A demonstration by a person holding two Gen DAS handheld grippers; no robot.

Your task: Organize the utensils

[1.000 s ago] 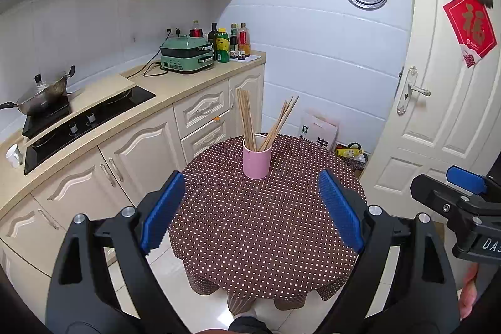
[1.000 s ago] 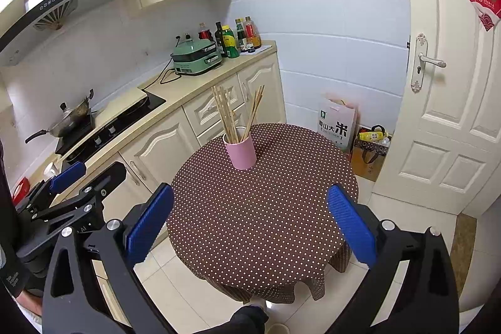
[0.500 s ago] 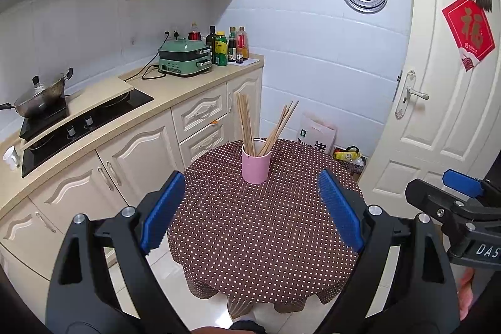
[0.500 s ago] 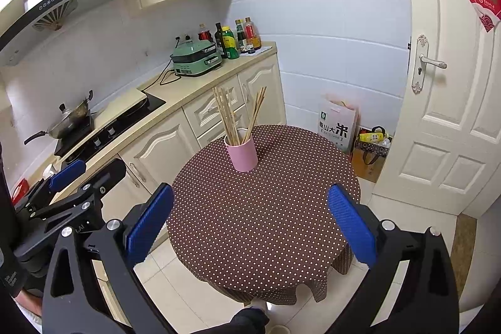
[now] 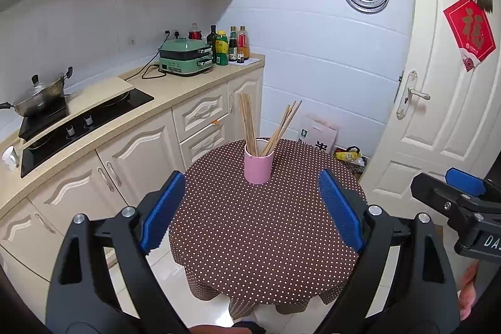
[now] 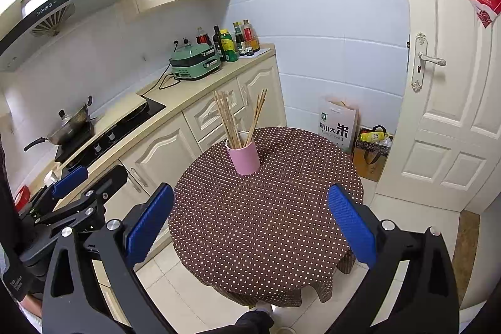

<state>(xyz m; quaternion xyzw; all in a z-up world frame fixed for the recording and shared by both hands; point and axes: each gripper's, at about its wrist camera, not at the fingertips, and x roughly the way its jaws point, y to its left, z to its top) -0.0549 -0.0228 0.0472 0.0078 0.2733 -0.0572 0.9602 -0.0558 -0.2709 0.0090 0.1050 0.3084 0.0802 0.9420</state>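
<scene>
We hold our left gripper (image 5: pixel 252 208) and right gripper (image 6: pixel 250 224) above the near edge of the round dotted table (image 5: pixel 266 240), both with jaws spread wide and holding nothing. The pink cup (image 5: pixel 258 163) of chopsticks (image 5: pixel 249 124) stands near the far rim, well apart from both. Bare cloth lies between; counter cabinets (image 6: pixel 162 152) crowd the left edge.

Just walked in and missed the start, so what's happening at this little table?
A person holds a two-finger tool in each hand above the round polka-dot table. The left tool and right tool are both open and hold nothing. A pink cup stands toward the table's far side with wooden chopsticks upright in it, in two clumps. Neither tool touches them.
</scene>
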